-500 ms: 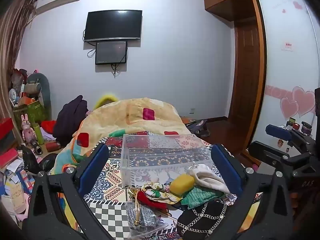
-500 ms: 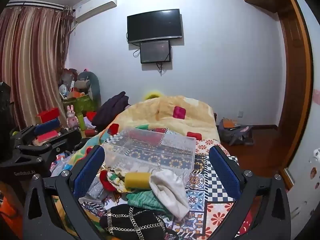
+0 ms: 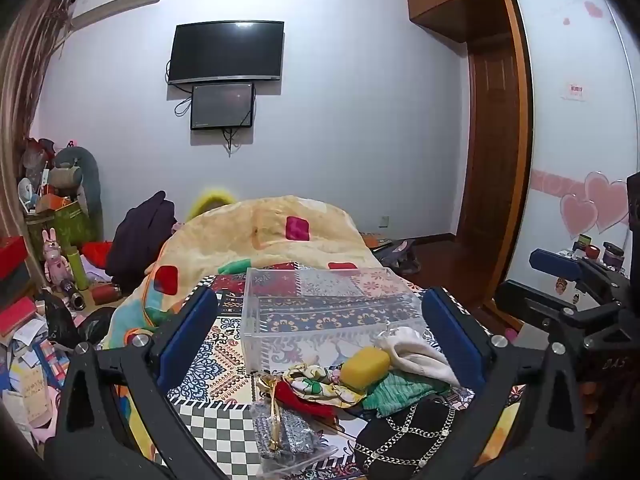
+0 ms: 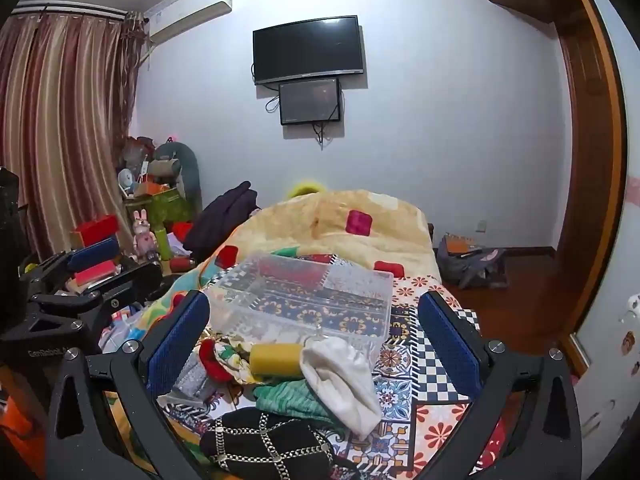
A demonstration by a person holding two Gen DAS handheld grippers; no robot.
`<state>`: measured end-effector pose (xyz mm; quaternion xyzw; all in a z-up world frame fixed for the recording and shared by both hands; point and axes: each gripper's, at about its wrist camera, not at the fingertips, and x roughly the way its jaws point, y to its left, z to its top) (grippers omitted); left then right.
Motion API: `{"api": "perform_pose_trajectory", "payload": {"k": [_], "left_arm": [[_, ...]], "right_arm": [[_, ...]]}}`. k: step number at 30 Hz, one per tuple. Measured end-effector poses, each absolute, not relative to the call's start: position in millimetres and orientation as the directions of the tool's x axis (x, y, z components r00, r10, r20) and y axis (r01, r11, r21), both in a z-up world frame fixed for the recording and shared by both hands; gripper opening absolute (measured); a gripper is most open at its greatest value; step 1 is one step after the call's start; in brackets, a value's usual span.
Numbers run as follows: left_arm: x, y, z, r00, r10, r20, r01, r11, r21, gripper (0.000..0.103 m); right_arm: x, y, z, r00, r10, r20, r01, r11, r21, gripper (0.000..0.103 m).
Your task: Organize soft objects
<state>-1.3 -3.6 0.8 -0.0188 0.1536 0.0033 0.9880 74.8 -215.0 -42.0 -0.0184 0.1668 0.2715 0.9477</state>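
Both my left gripper (image 3: pixel 320 340) and right gripper (image 4: pixel 314 340) hover with jaws wide apart, holding nothing, over the soft pile (image 4: pixel 316 380) lying on the bed (image 4: pixel 432 360) just before the clear bin (image 4: pixel 304 300).

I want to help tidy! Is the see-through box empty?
Empty. Through the clear box only the patterned bedcover shows; the soft things lie outside, in front.

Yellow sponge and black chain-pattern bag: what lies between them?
In the right wrist view, a green knit cloth lies between the yellow sponge and the black bag.
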Motion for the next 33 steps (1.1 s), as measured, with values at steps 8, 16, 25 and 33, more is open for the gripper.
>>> {"api": "perform_pose_trajectory", "payload": {"k": [8, 16, 25, 33], "left_arm": [[-0.9, -2.5, 1.6, 0.953, 0.0, -0.304, -0.012, 0.999, -0.039, 0.103], [-1.2, -1.8, 0.9, 0.953, -0.002, -0.304, -0.011, 0.999, -0.041, 0.103], [-7.1, -2.1, 5.7, 0.959, 0.001, -0.284, -0.013, 0.999, -0.041, 0.103], [-10.8, -2.7, 11.3, 0.963, 0.005, -0.269, -0.016, 0.999, -0.04, 0.103]], "right_arm": [[74.6, -214.9, -41.1, 0.796, 0.511, -0.326, -0.523, 0.851, 0.057, 0.103], [73.2, -213.8, -38.6, 0.794, 0.514, -0.325, -0.525, 0.849, 0.059, 0.103], [71.8, -214.0, -37.4, 0.798, 0.514, -0.316, -0.523, 0.85, 0.064, 0.103], [70.7, -217.2, -34.4, 0.804, 0.514, -0.3, -0.518, 0.852, 0.073, 0.103]]}}
